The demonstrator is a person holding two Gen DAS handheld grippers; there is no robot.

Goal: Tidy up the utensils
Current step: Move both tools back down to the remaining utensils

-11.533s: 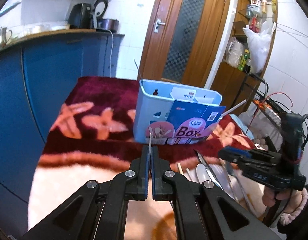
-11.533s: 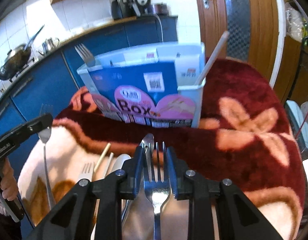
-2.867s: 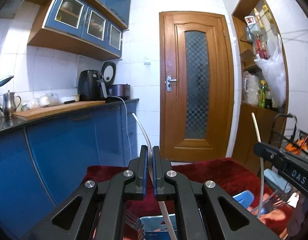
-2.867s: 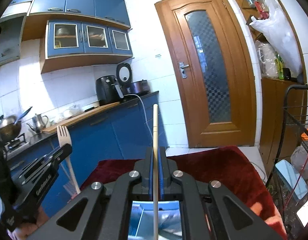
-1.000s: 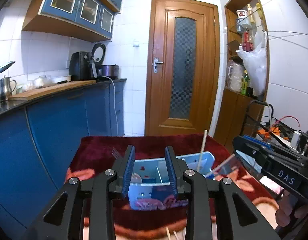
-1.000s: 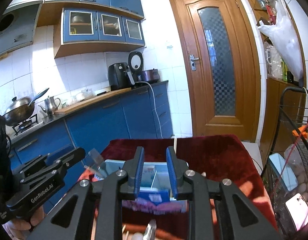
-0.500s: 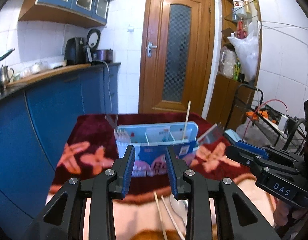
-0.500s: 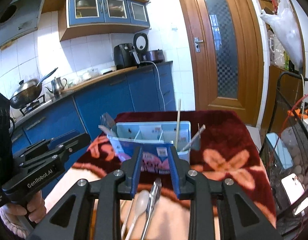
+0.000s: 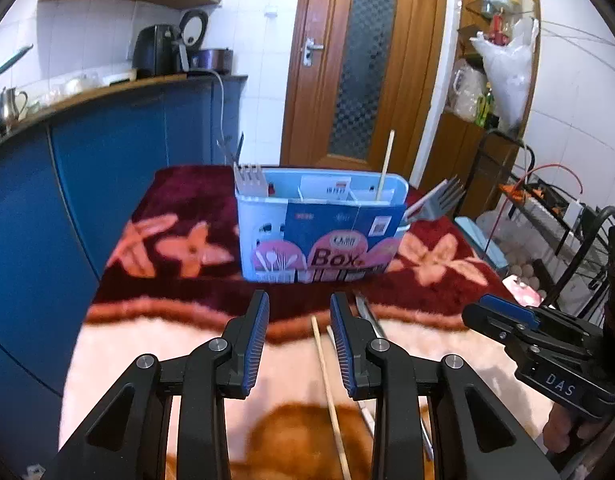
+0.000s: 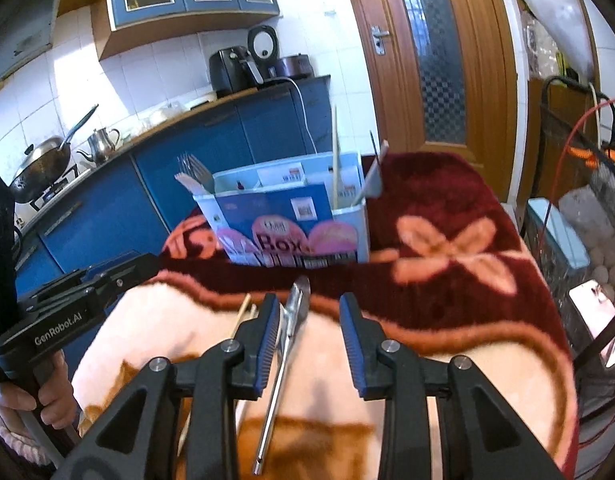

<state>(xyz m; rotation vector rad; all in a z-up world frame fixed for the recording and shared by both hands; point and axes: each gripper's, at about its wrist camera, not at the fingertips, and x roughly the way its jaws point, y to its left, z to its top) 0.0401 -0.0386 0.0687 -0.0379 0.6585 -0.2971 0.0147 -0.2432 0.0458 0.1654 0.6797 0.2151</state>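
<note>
**Both grippers empty again, next pieces wait on the blanket**

A moment ago each gripper carried a chopstick above the box; now the left gripper [image 9: 299,336] and the right gripper [image 10: 307,334] hang low over the blanket [image 9: 179,240] with fingers spread and nothing between them. So one delivery seems finished.

In the utensil box [image 9: 319,236] I count three forks and one upright chopstick [image 9: 385,166]. On the blanket I see two loose chopsticks [image 9: 327,384] and one metal spoon [image 10: 285,344]; more may be hidden.
</note>
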